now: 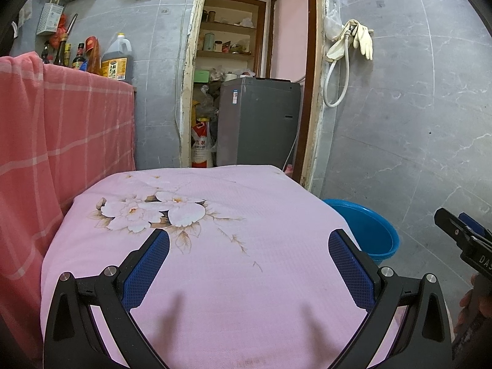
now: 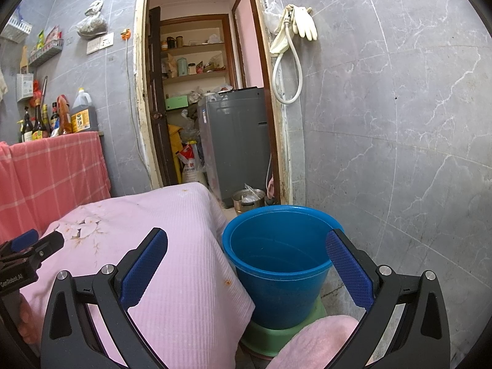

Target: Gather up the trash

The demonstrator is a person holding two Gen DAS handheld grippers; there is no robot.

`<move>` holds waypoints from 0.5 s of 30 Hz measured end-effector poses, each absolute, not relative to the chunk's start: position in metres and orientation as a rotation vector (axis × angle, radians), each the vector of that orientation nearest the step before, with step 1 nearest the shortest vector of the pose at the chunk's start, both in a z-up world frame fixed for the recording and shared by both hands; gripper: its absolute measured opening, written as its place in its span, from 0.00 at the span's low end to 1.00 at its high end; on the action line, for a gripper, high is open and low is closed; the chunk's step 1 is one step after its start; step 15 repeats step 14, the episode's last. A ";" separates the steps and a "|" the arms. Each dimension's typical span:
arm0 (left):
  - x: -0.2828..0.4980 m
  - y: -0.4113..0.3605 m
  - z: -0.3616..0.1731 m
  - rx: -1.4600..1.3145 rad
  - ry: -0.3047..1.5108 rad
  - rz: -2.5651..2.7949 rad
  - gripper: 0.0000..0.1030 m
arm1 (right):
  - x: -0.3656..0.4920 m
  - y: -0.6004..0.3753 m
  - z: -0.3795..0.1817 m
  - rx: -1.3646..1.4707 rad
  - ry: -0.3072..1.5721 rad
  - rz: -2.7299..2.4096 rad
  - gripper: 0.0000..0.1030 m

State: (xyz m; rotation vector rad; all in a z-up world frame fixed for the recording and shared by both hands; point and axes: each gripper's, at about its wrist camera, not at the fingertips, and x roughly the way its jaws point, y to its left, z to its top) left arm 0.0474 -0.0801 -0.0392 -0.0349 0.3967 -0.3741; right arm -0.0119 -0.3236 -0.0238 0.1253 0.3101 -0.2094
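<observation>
Pink-clothed table — left gripper level above, fingers wide.

A pink cloth printed with white flowers is being shown, beside a coral-red cloth crossed by pale checks. A blue bucket is being seen on a green stool. Grey marbled wall tiles with white veins are being displayed behind.
</observation>
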 end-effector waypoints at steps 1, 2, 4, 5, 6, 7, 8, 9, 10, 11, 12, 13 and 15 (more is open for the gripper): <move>0.048 -0.080 -0.039 -0.034 0.397 -0.379 0.98 | -0.012 -0.324 -0.024 0.125 0.310 -0.209 1.00; 0.048 -0.079 -0.039 -0.033 0.396 -0.381 0.98 | -0.012 -0.323 -0.024 0.126 0.310 -0.210 1.00; 0.048 -0.078 -0.038 -0.031 0.396 -0.383 0.98 | -0.012 -0.323 -0.023 0.125 0.309 -0.210 1.00; 0.049 -0.079 -0.038 -0.031 0.395 -0.385 0.98 | -0.012 -0.323 -0.023 0.125 0.309 -0.210 1.00; 0.049 -0.079 -0.038 -0.032 0.393 -0.384 0.98 | -0.012 -0.323 -0.024 0.125 0.310 -0.210 1.00; 0.050 -0.079 -0.038 -0.032 0.393 -0.384 0.98 | -0.012 -0.323 -0.024 0.126 0.310 -0.210 1.00; 0.049 -0.080 -0.038 -0.032 0.393 -0.383 0.98 | -0.012 -0.323 -0.023 0.127 0.310 -0.209 1.00; 0.050 -0.079 -0.037 -0.033 0.394 -0.383 0.98 | -0.012 -0.323 -0.024 0.126 0.309 -0.210 1.00; 0.050 -0.079 -0.038 -0.033 0.394 -0.383 0.98 | -0.011 -0.323 -0.023 0.126 0.310 -0.210 1.00; 0.049 -0.079 -0.038 -0.033 0.395 -0.383 0.98 | -0.011 -0.323 -0.023 0.126 0.310 -0.209 1.00; 0.050 -0.079 -0.038 -0.034 0.396 -0.382 0.98 | -0.012 -0.323 -0.024 0.125 0.309 -0.211 1.00; 0.051 -0.079 -0.038 -0.033 0.397 -0.383 0.98 | -0.012 -0.323 -0.024 0.125 0.310 -0.210 1.00; 0.050 -0.078 -0.038 -0.033 0.398 -0.384 0.98 | -0.012 -0.323 -0.023 0.126 0.310 -0.210 1.00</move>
